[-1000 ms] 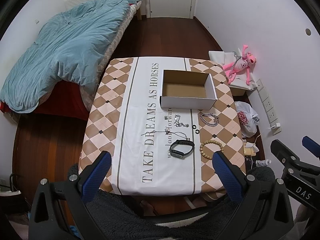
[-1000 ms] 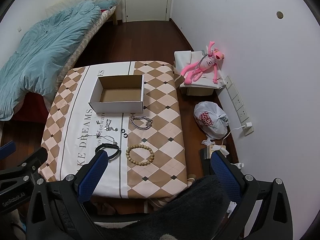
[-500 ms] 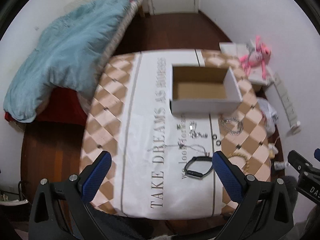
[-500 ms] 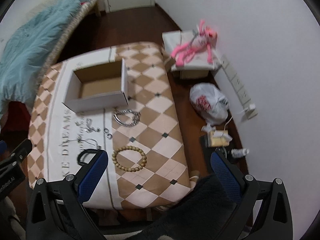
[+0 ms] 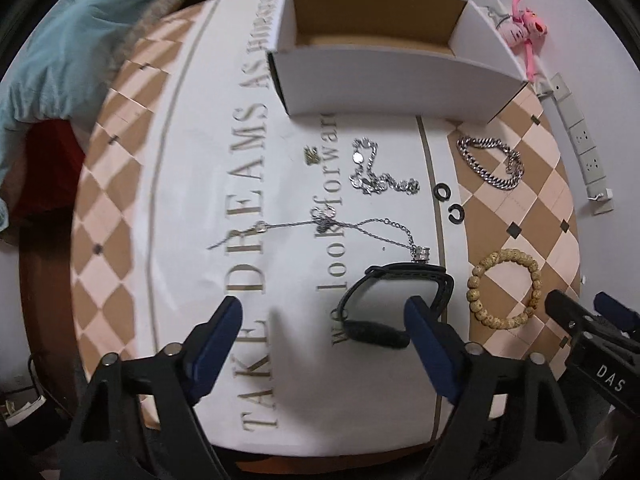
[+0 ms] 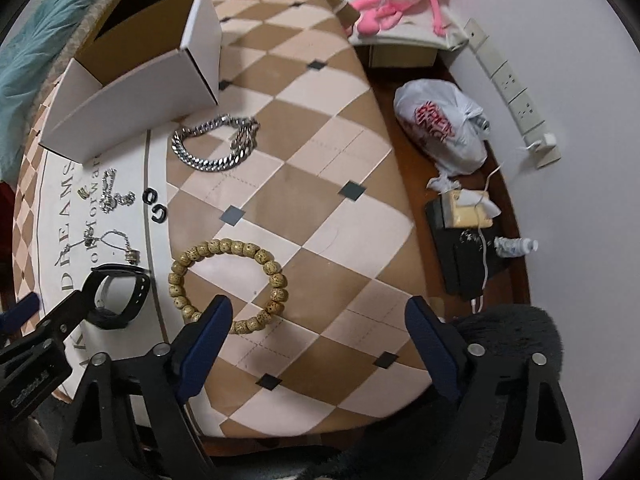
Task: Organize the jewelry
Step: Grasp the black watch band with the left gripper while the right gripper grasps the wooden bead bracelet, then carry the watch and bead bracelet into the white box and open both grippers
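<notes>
An open white cardboard box (image 5: 384, 72) stands at the far side of the table; it also shows in the right wrist view (image 6: 132, 100). In front of it lie a silver chain bracelet (image 5: 492, 162), a small silver bracelet (image 5: 372, 172), a thin necklace with a pendant (image 5: 360, 228), two black rings (image 5: 448, 202), a wooden bead bracelet (image 5: 504, 288) and a black watch band (image 5: 396, 300). My left gripper (image 5: 320, 324) is open just above the near end of the band. My right gripper (image 6: 316, 324) is open, its left fingertip beside the bead bracelet (image 6: 228, 280).
The table (image 6: 320, 160) wears a checked cloth with lettering. A bed with a blue quilt (image 5: 60, 32) is to the left. On the floor to the right are a pink plush toy (image 6: 400, 0), a white plastic bag (image 6: 440, 128), a power strip (image 6: 516, 92) and a black box (image 6: 468, 248).
Both grippers have come down and forward toward the table. The jewelry now fills the views; the left is over the watch band, the right by the bead bracelet.
</notes>
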